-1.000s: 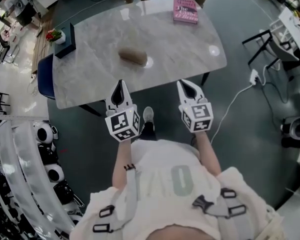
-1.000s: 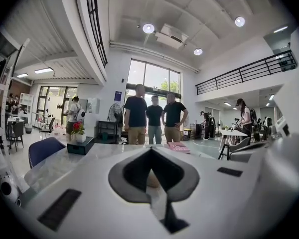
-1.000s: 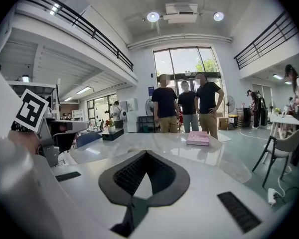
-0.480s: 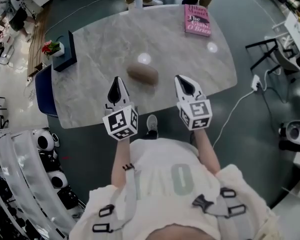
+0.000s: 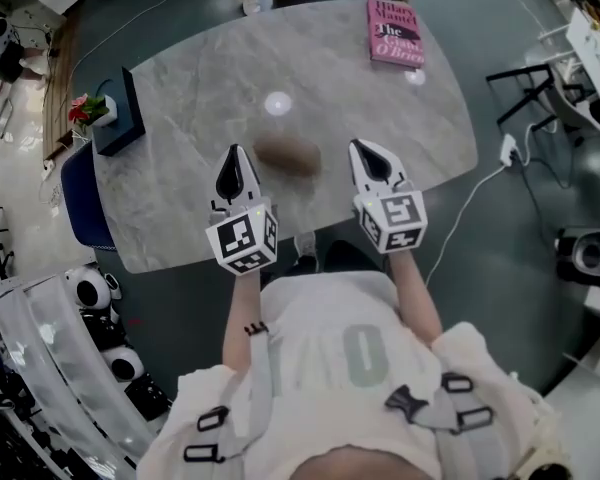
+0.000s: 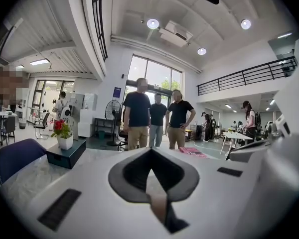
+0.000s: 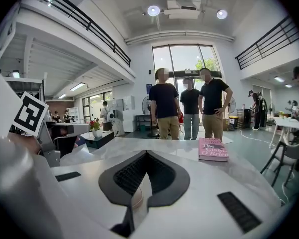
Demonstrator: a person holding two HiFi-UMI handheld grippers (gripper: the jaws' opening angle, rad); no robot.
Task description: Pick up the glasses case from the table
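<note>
The brown oval glasses case (image 5: 287, 155) lies on the grey marble table (image 5: 180, 198), near its front edge. My left gripper (image 5: 234, 155) hovers just left of the case and my right gripper (image 5: 360, 152) just right of it, so the case sits between them, untouched. Both jaws taper to a closed point with nothing held. In the left gripper view the shut jaws (image 6: 150, 151) fill the lower half, and a brownish patch shows through their gap. The right gripper view shows its shut jaws (image 7: 145, 153) the same way.
A pink book (image 5: 395, 33) lies at the table's far right corner. A dark box with a potted flower (image 5: 115, 120) stands at the left end beside a blue chair (image 5: 80, 208). Three people (image 7: 189, 106) stand beyond the far edge. A cable and stands lie at right.
Both grippers have advanced together from in front of the table edge to over the tabletop. The case now lies between them instead of ahead of them.
</note>
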